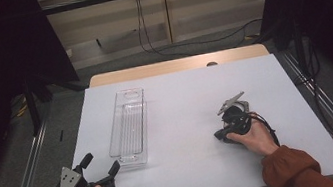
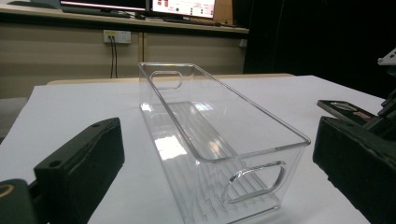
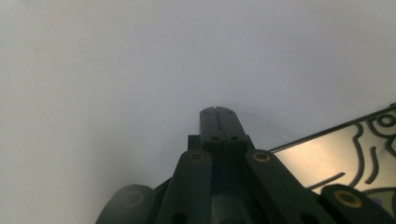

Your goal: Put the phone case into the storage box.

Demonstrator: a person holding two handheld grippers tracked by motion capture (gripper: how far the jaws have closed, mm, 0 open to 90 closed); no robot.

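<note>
Item: long clear ribbed plastic bin [image 1: 128, 128], empty on white tabletop [image 1: 190, 95], framed by our wide-open left gripper [image 1: 101, 168], right gripper [image 3: 218, 112] clenched empty well apart; risk, we judge: slick walls slipping from an off-centre pinch.

A white counter [image 1: 194, 119] stood over grey floor, its wooden edge showing at the far side. Behind it ran a beige wall panel [image 1: 201, 7] with black cables [image 1: 144, 31] hanging down; a white socket plate [image 2: 117, 36] sat on it, and monitors [image 2: 182, 7] glowed above.
</note>
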